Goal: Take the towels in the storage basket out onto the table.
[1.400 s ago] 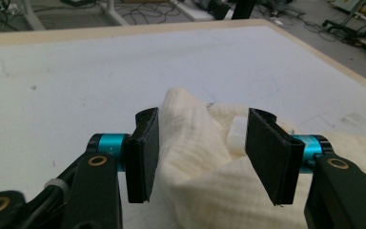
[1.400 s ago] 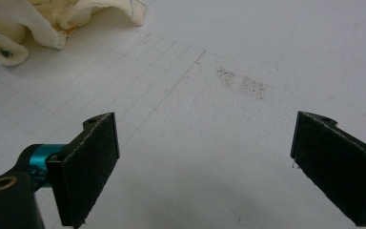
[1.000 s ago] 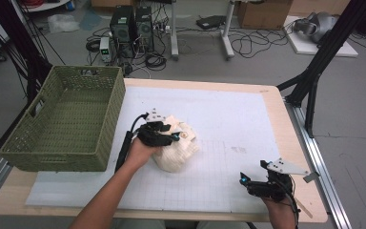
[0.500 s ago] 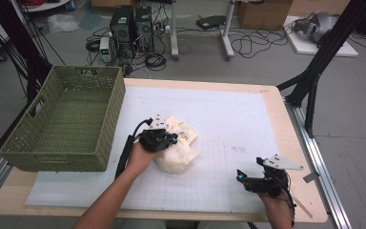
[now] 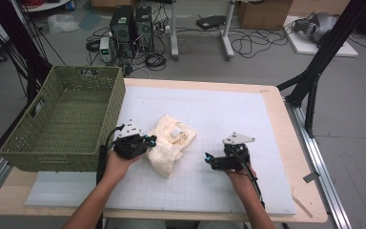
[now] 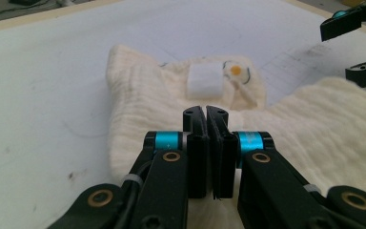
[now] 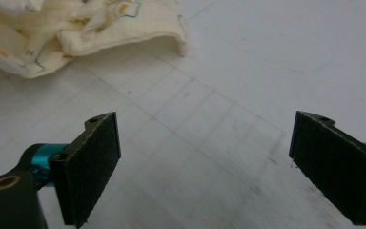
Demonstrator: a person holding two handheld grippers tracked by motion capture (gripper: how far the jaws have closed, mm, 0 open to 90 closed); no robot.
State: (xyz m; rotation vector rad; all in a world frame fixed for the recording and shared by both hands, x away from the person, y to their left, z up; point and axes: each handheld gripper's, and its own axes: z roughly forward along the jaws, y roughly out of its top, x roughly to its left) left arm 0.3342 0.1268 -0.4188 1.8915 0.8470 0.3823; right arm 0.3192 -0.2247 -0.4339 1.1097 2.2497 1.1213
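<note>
A crumpled cream cloth [image 5: 169, 145] with small printed figures and a white label lies on the white gridded mat [image 5: 228, 109]. My left gripper [image 5: 150, 139] sits at the cloth's left edge, its jaws pressed together on a fold of it. In the left gripper view the shut left gripper [image 6: 206, 112] lies on the cloth [image 6: 147, 105]. My right gripper [image 5: 208, 157] hovers to the right of the cloth, pointing at it. Its jaws have just been closing a little but stand wide, with only bare mat between them [image 7: 205, 124]. The cloth [image 7: 76, 28] lies ahead of them.
A green woven basket [image 5: 88, 70] stands at the left end of the table, close to the left hand. The right gripper [image 6: 336, 52] appears at the far right in the left gripper view. Black frame legs, cables and computer cases stand on the floor beyond the table.
The left gripper has shut and pulled leftward, drawing the cloth out flatter. The right hand has moved from the table's front right corner in toward the cloth.
</note>
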